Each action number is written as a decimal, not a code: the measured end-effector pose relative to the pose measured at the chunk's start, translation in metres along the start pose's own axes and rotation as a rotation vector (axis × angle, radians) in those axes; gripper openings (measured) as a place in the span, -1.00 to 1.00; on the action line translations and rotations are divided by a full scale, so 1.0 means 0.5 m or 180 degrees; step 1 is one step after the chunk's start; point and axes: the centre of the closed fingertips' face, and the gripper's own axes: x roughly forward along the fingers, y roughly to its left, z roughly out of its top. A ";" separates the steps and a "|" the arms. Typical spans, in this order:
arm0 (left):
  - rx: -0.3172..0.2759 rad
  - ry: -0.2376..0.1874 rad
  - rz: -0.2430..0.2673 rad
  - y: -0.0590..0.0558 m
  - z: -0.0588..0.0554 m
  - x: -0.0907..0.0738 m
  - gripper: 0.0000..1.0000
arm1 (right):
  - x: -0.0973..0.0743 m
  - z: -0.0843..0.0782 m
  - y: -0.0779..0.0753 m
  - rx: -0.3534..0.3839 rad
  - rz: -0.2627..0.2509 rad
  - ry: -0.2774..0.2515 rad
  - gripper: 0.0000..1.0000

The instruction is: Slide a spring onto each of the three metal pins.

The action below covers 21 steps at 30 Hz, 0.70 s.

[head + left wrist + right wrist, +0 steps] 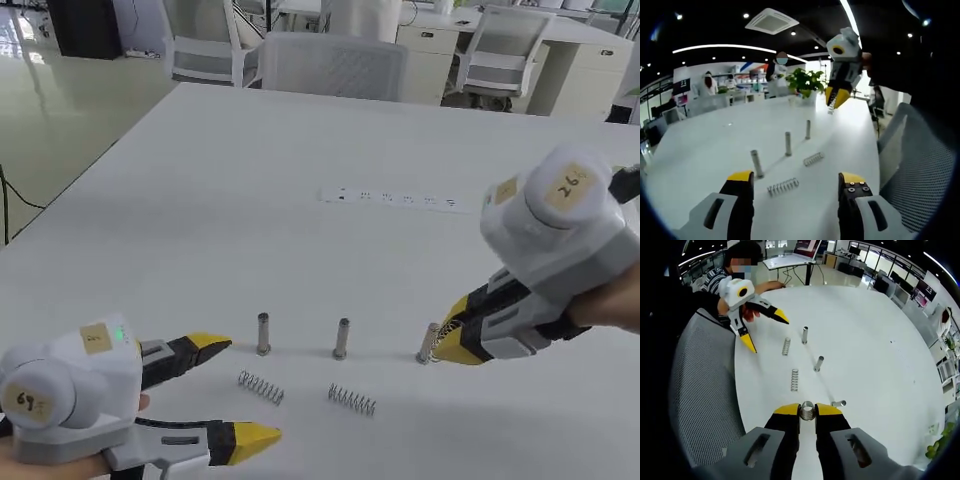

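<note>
Three short metal pins stand in a row on the white table: left pin [263, 334], middle pin [342, 338], right pin [428, 343]. Two loose springs [261, 386] [352, 400] lie just in front of them. My right gripper [446, 340] is shut on a third spring [807, 411], whose end pokes out between the yellow tips, right beside the right pin [838, 403]. At the bottom left my left gripper [240, 390] is open, with the nearer loose spring [783, 186] on the table ahead of its jaws and nothing between them.
A white power strip [395, 198] lies flat at mid-table behind the pins. Grey mesh chairs [330, 62] stand along the far edge, with desks beyond. A mesh chair back [700, 390] sits close to the table's near edge. People stand far off in the room.
</note>
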 end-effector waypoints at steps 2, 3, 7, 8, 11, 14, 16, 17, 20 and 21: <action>0.0014 0.0004 0.0014 0.002 -0.001 -0.002 0.29 | -0.002 -0.004 -0.011 0.0003 -0.0037 0.0030 -0.83; 0.0021 0.0005 0.0014 0.003 -0.001 -0.002 0.29 | -0.003 -0.005 -0.016 -0.0002 -0.0053 0.0043 -0.83; 0.0052 0.0007 0.0022 0.005 -0.001 -0.004 0.33 | -0.001 -0.013 -0.037 0.0015 -0.0099 0.0097 -0.83; 0.0056 0.0006 0.0026 0.006 -0.001 -0.004 0.34 | 0.001 -0.016 -0.041 0.0013 -0.0104 0.0118 -0.83; 0.0066 0.0012 0.0022 0.005 -0.001 -0.003 0.37 | 0.010 -0.021 -0.055 0.0021 -0.0111 0.0166 -0.83; 0.0103 0.0032 0.0013 0.003 -0.005 -0.003 0.39 | 0.021 -0.027 -0.073 0.0023 -0.0140 0.0240 -0.83; 0.0121 0.0045 0.0008 0.003 -0.007 -0.003 0.40 | 0.028 -0.025 -0.079 0.0035 -0.0128 0.0243 -0.83; 0.0128 0.0051 0.0008 0.003 -0.007 -0.004 0.40 | 0.031 -0.023 -0.081 0.0034 -0.0127 0.0245 -0.83; 0.0138 0.0054 0.0012 0.004 -0.007 -0.005 0.41 | 0.040 -0.021 -0.090 0.0003 -0.0149 0.0281 -0.83; 0.0138 0.0050 0.0013 0.004 -0.006 -0.005 0.41 | 0.043 -0.020 -0.092 -0.0003 -0.0152 0.0281 -0.83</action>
